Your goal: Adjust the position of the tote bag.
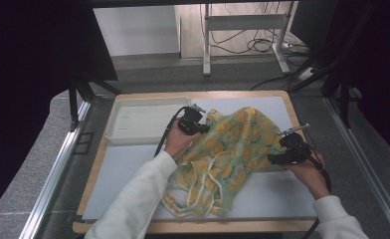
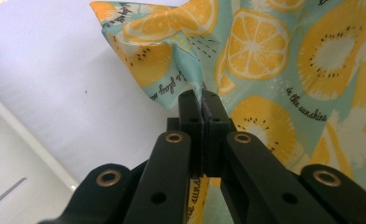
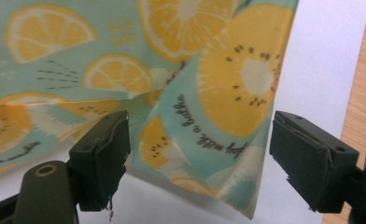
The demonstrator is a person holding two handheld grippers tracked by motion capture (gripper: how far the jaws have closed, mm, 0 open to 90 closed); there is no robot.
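Note:
A pale green cloth printed with orange and kiwi slices (image 1: 233, 144) lies crumpled on the white table mat, its cream straps trailing toward the front edge. My left gripper (image 1: 199, 125) sits at the cloth's far left corner, jaws shut on a pinch of the fabric (image 2: 190, 79). My right gripper (image 1: 277, 158) is at the cloth's right edge. Its jaws stand open with a corner of the cloth (image 3: 209, 140) lying between the two pads (image 3: 102, 154), not clamped.
A shallow white tray (image 1: 116, 124) sits at the far left of the table, just left of my left gripper. The wooden table edge (image 1: 295, 114) runs close behind my right gripper. Bare mat (image 1: 123, 169) lies left of the cloth.

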